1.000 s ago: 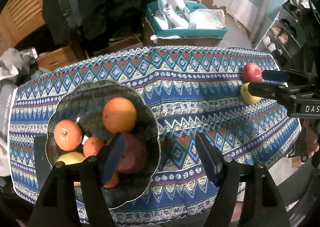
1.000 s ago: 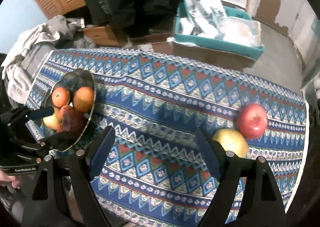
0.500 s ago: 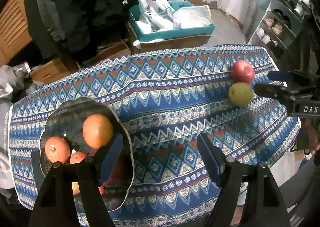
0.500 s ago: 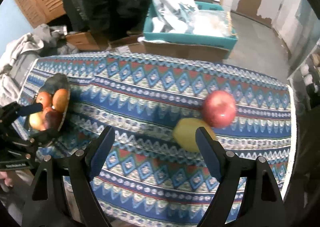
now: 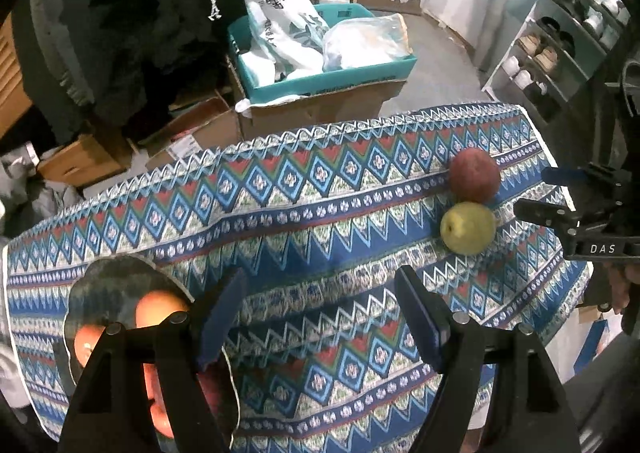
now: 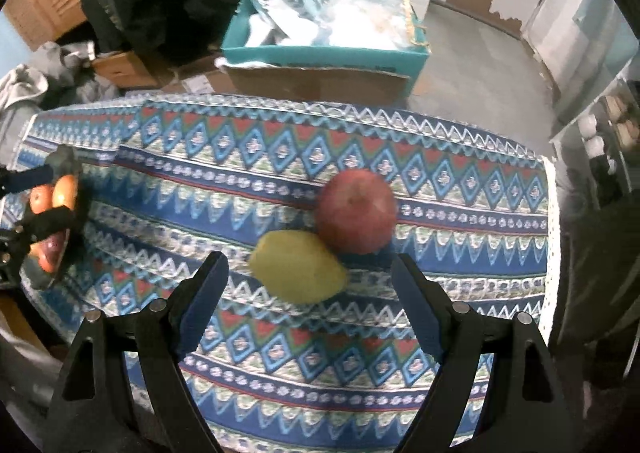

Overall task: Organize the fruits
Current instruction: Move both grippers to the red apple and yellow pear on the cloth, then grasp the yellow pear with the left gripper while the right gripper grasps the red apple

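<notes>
A red apple (image 6: 358,211) and a yellow-green pear (image 6: 298,271) lie touching on the patterned tablecloth (image 6: 248,193) near the table's right end. My right gripper (image 6: 308,293) is open and empty, with the pear just ahead between its fingers. Both fruits also show in the left wrist view, the apple (image 5: 474,175) behind the pear (image 5: 467,227). A dark glass bowl (image 5: 106,285) holds oranges (image 5: 158,307) and other fruit at the table's left end. My left gripper (image 5: 320,313) is open and empty above the cloth, right of the bowl.
Behind the table stands a cardboard box with a teal tray (image 5: 320,69) of plastic bags. Dark clothes (image 5: 132,13) hang at the back left. A shoe shelf (image 5: 560,45) stands at the far right. The right gripper's body (image 5: 580,221) shows beside the fruit.
My left gripper has pulled back and right, away from the bowl. My right gripper has moved in toward the pear and apple, which now lie closer and more central in its view.
</notes>
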A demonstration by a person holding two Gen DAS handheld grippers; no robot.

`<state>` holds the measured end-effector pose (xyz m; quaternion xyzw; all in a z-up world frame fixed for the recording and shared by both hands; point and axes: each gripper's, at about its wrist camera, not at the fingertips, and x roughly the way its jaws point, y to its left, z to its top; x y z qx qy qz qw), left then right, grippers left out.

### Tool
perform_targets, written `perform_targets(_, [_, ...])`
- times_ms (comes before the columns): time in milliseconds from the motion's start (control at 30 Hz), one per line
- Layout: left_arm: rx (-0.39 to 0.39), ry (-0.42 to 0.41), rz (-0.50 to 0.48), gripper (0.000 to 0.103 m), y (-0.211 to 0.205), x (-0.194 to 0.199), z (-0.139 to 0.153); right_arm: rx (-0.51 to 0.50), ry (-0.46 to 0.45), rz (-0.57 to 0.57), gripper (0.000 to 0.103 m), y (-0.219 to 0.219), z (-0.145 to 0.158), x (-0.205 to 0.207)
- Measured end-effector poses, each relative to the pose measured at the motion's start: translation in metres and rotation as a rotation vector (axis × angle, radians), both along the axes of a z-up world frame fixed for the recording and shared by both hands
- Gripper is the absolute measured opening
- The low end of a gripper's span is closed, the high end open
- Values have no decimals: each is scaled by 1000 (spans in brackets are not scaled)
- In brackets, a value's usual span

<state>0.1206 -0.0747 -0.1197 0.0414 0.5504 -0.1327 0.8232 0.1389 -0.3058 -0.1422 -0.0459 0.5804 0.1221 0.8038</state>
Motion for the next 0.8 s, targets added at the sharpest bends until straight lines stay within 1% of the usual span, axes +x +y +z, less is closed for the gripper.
perform_targets(200, [-18,43,-4,78,-6,22,-13,24,40,-17,83,-14,-16,25])
perform_targets(300, [-21,51,-11,78,-10,32,-18,32,65,-34,83,-20,-27,39])
perform_targets(433, [-47,70,-19,78,-18,47,-28,77,100,-51,83,-27,-43,55])
perform_targets(667, [-75,110,-34,78,-36,63,-48,77,144,-61,83,-25,-76,68])
perform_targets(800, [-92,129,-34,78,-44,68,-59,66,148,-56,83,-22,-86,71])
